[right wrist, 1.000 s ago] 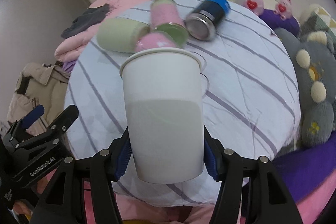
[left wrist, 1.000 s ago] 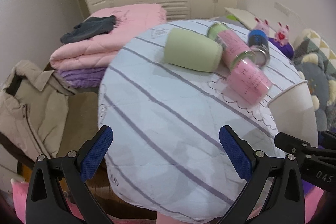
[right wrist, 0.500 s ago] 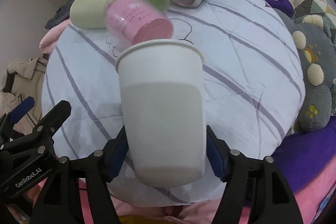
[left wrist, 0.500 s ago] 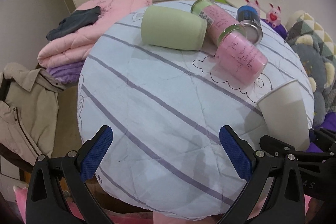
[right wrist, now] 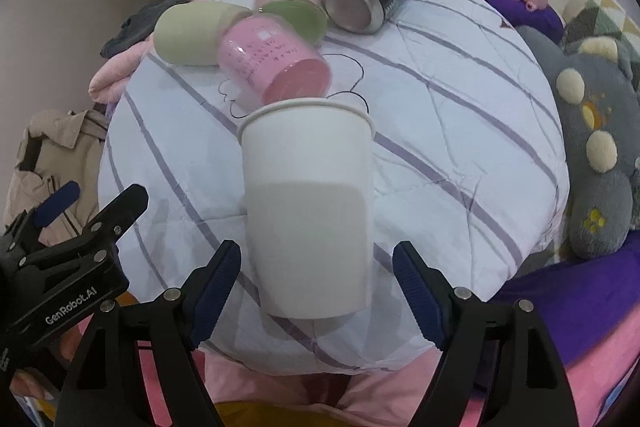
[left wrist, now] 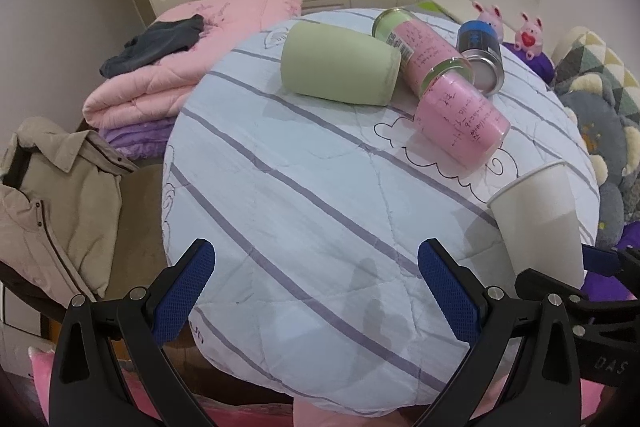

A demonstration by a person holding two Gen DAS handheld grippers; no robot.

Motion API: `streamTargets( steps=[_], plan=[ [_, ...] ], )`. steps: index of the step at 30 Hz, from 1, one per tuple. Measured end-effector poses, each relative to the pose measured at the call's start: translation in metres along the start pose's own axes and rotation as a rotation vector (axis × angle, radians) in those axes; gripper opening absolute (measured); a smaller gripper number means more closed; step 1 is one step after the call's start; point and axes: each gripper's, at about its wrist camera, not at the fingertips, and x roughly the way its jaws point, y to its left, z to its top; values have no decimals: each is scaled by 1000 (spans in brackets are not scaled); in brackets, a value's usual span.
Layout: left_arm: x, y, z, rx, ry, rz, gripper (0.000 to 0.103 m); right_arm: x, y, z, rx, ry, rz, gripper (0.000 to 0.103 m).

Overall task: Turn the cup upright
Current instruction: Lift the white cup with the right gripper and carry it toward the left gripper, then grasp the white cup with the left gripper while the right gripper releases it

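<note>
the white paper cup (right wrist: 306,211) stands upright at the near edge of the tabletop (right wrist: 460,115), just in front of the pink jar (right wrist: 276,63). right gripper (right wrist: 316,291) fingers are released either side; back straight out without brushing it. left gripper (left wrist: 312,291) is spread wide and carries nothing.

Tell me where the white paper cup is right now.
In the right wrist view the white paper cup stands upright on the striped table near its front edge, between the open right tongs, just in front of the fallen pink cup.
</note>
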Motion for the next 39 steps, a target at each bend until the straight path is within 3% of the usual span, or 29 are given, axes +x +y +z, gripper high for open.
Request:
streamTargets(
  steps=[13,19,23,31,39],
  plan=[
    [-16,-11,-4,35,-10,47,102,-15,-6,-2,-12,-18,54,80],
    [-22,-18,-4,14,-5,-9,102,-22,-22,0,14,-43,68,80],
    [-30,-33,-3,15,-12,-2,102,-25,-38,1,48,-55,81,80],
    [-39,-66,5,-10,21,-58,102,-31,-83,8,144,-88,79,80],
    [-31,-105,25,-16,80,-39,102,-28,-112,22,159,-99,106,80]
  ],
)
